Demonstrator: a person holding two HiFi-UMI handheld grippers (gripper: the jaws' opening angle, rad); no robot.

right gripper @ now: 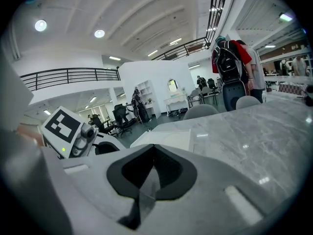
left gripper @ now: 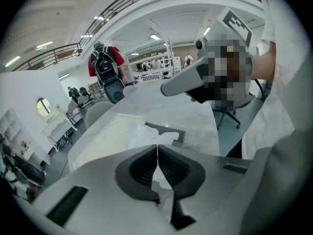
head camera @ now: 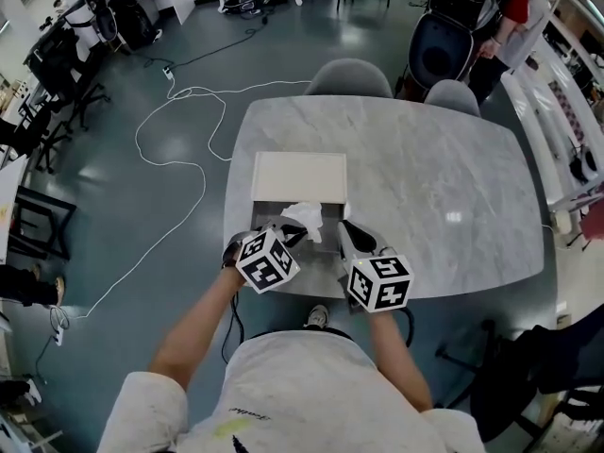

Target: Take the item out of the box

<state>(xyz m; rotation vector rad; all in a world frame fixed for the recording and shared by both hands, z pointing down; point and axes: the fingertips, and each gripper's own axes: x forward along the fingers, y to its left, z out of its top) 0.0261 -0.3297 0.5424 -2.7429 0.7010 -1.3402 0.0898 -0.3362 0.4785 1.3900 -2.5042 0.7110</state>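
A shallow grey box [head camera: 265, 211] lies open on the marble table [head camera: 444, 177], near its front edge. The box's white lid [head camera: 299, 177] is folded back on the far side. Crumpled white paper [head camera: 306, 217] stands up out of the box. My left gripper [head camera: 291, 235] reaches into the box from the near left, and its jaws are shut on that paper [left gripper: 146, 136], which shows below the closed pads [left gripper: 168, 163]. My right gripper [head camera: 344, 235] is at the box's right wall with its jaws shut [right gripper: 154, 155]; only grey shows under them. The item under the paper is hidden.
Two grey chairs [head camera: 349, 75] stand at the table's far side, and a person with a dark bag [head camera: 510, 17] is behind them. A white cable [head camera: 179, 159] loops over the floor to the left. The table's front edge [head camera: 444, 286] is right under my hands.
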